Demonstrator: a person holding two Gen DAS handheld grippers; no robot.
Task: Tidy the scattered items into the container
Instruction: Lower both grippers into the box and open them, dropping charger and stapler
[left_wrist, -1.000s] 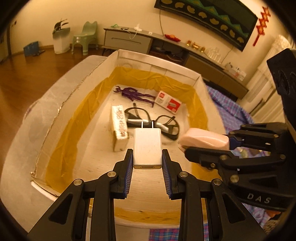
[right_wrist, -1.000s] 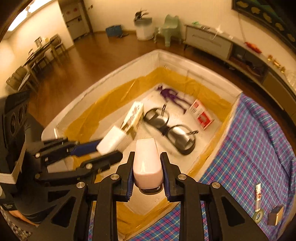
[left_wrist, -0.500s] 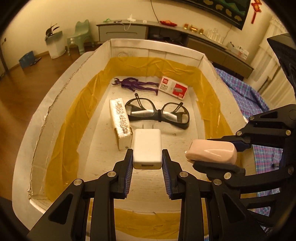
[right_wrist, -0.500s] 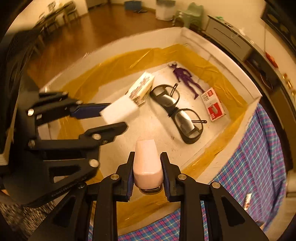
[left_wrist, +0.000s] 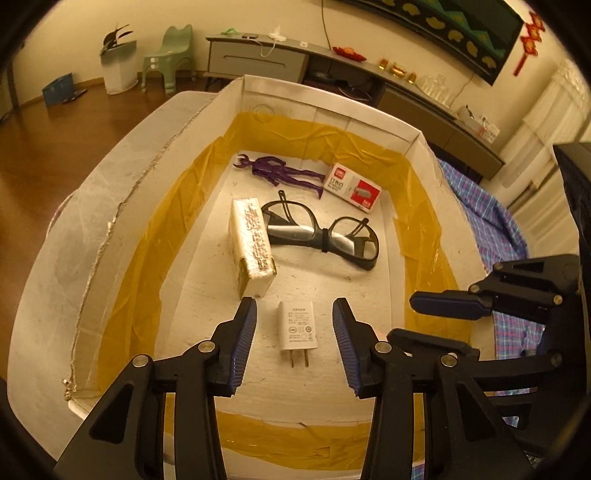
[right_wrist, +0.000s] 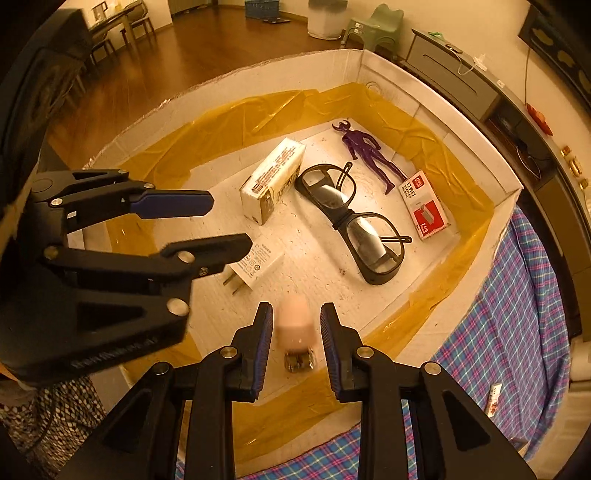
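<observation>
both pairs of jaws stand spread with nothing pinched between them. left gripper (left_wrist: 293, 341) hangs over the near end of the white cardboard box (left_wrist: 155, 199), whose inner walls are lined with yellow tape, and the white usb charger (left_wrist: 298, 326) lies flat on the box floor between its blue-padded fingers, touching neither, label side up and prongs toward the camera. going left to right across the floor in the left wrist view: a long white carton with printed text (left_wrist: 252, 243) lies just beyond the left finger; a purple toy figure (left_wrist: 277, 171) lies on its back near the far wall; black-framed glasses (left_wrist: 320, 235) sit beside the carton with their temples folded; a red and white staple box (left_wrist: 352, 187) rests at the far right corner, touching the figure's feet. right gripper (right_wrist: 296, 341) hovers over the near right part of the box, and a pale pink stapler (right_wrist: 293, 324), blurred, shows between its open fingers without touching either pad; whether it has reached the floor i cannot tell. in the right wrist view the charger (right_wrist: 255, 264) lies partly under the left gripper's lower finger. outside the box on the right a blue and pink plaid cloth (right_wrist: 517, 314) covers the table, with a small tube (right_wrist: 493, 398) lying on it.
</observation>
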